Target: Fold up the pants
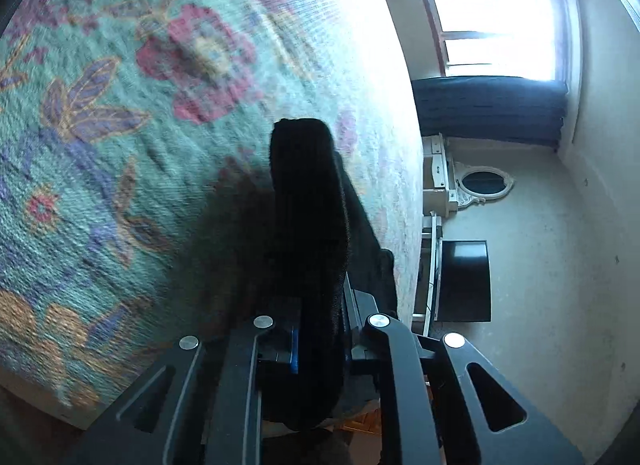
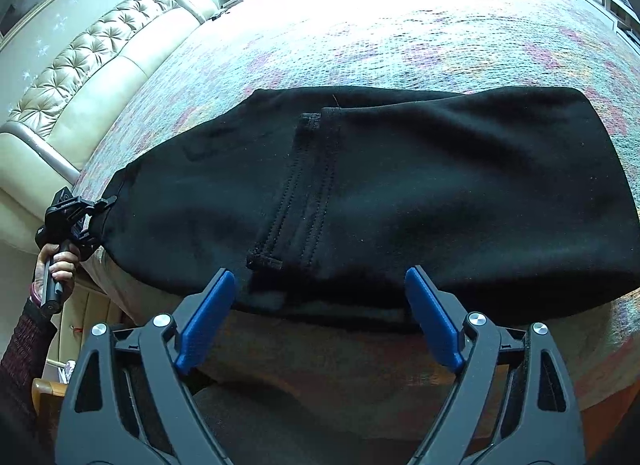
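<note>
Black pants [image 2: 400, 193] lie folded across the near edge of a bed, a stitched hem band showing on top. My left gripper [image 1: 316, 345] is shut on the left end of the pants [image 1: 308, 225], and the black cloth rises edge-on between its jaws. In the right wrist view this left gripper [image 2: 106, 201] bites the cloth's far left corner, held by a hand [image 2: 54, 269]. My right gripper [image 2: 320, 285] stands open at the pants' near edge, blue pads [image 2: 208, 317] on either side of the cloth edge, not pressing it.
The bed's flowered teal spread [image 1: 140, 125] fills the left wrist view. A tufted beige headboard [image 2: 100, 65] runs along the left. A bright window [image 1: 496, 21], dark curtain [image 1: 488, 109], oval mirror [image 1: 482, 183] and dark screen [image 1: 464, 281] line the wall beyond the bed.
</note>
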Tool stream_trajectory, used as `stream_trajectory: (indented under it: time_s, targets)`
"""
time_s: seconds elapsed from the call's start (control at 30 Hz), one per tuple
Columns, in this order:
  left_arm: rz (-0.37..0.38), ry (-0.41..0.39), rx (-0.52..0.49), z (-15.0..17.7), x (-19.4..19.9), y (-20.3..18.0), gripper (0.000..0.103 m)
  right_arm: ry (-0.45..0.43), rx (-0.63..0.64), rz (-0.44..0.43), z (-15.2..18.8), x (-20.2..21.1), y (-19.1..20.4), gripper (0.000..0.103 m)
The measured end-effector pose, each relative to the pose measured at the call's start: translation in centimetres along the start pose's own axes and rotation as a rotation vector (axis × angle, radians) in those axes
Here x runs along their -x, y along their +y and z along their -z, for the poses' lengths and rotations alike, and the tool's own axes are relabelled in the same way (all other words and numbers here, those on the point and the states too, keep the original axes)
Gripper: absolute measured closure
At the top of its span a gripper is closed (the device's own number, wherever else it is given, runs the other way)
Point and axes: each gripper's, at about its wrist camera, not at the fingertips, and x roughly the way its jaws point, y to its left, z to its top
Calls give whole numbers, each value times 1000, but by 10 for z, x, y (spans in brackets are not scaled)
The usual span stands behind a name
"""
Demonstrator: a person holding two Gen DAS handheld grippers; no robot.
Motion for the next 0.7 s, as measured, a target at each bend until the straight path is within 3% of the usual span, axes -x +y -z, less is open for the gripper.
stream_trajectory:
  time_s: [0.2, 0.4, 0.53, 0.7]
  targets:
    - [19, -4, -245, 28, -9, -100, 89, -18, 9, -30, 0, 6, 7, 16]
    - [-40, 63, -487, 88, -75, -185, 89, -95, -38, -50, -6, 25, 1, 16]
    - [-100, 144, -577, 126, -130, -207, 88, -168, -120, -26, -14, 40, -20, 16]
    - [-154, 246, -573, 150, -208, -200, 88, -216, -257, -32, -19, 49, -52, 16]
